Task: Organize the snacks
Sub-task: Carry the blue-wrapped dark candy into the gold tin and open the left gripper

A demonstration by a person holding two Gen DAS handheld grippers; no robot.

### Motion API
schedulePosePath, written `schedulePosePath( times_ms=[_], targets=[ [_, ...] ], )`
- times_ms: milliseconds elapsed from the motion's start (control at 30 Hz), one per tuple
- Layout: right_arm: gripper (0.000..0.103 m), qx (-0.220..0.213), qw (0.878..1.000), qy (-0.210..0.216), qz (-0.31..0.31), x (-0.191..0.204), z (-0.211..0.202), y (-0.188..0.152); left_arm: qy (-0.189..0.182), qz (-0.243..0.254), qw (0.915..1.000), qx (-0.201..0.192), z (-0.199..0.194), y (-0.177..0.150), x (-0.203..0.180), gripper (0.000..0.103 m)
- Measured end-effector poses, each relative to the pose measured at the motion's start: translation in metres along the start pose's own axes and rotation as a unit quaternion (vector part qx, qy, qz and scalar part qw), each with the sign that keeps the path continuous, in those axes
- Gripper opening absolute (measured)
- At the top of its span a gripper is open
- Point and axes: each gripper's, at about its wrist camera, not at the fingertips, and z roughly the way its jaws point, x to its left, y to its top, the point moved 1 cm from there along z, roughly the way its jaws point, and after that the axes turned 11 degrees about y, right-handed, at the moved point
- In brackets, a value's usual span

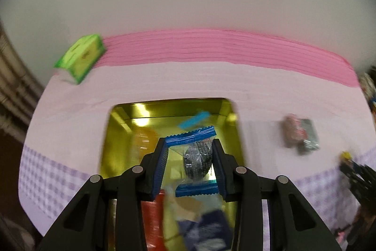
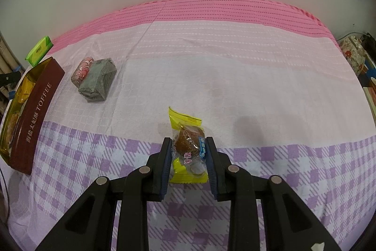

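My left gripper (image 1: 190, 152) is shut on a blue-edged clear packet holding a dark round snack (image 1: 197, 161), hanging above the open gold-lined tin (image 1: 105, 133). Inside the tin lie an orange-red packet (image 1: 152, 222), a dark blue packet (image 1: 206, 229) and other wrapped snacks. In the right wrist view my right gripper (image 2: 188, 147) is shut on a yellow-edged packet with a brown round snack (image 2: 189, 140), low over the cloth. The tin (image 2: 33, 119), maroon with "TOFFEE" on its side, stands at the far left there.
A grey wrapped block (image 2: 97, 80) and a pink patterned packet (image 2: 82, 69) lie together on the checked pink and purple cloth (image 2: 235, 74). A green pack (image 2: 38, 51) sits at the back left near the wall. Clutter (image 2: 354, 55) stands past the right edge.
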Motion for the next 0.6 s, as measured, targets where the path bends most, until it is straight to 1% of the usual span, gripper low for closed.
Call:
schedulePosePath(
  times_ms=[100, 300, 600],
  targets=[
    [0.027, -0.001, 1.0, -0.001, 0.001, 0.0, 0.0, 0.0, 0.018, -0.019, 0.9996, 0.014, 0.016, -0.004, 0.022, 0.038],
    [0.027, 0.001, 1.0, -0.003, -0.002, 0.0, 0.001, 0.001, 0.038, -0.032, 0.9983, 0.031, 0.041, -0.017, 0.043, 0.038],
    [0.027, -0.001, 1.0, -0.008, 0.001, 0.001, 0.001, 0.001, 0.048, -0.03, 0.9981, 0.023, 0.046, -0.021, 0.051, 0.038]
  ],
)
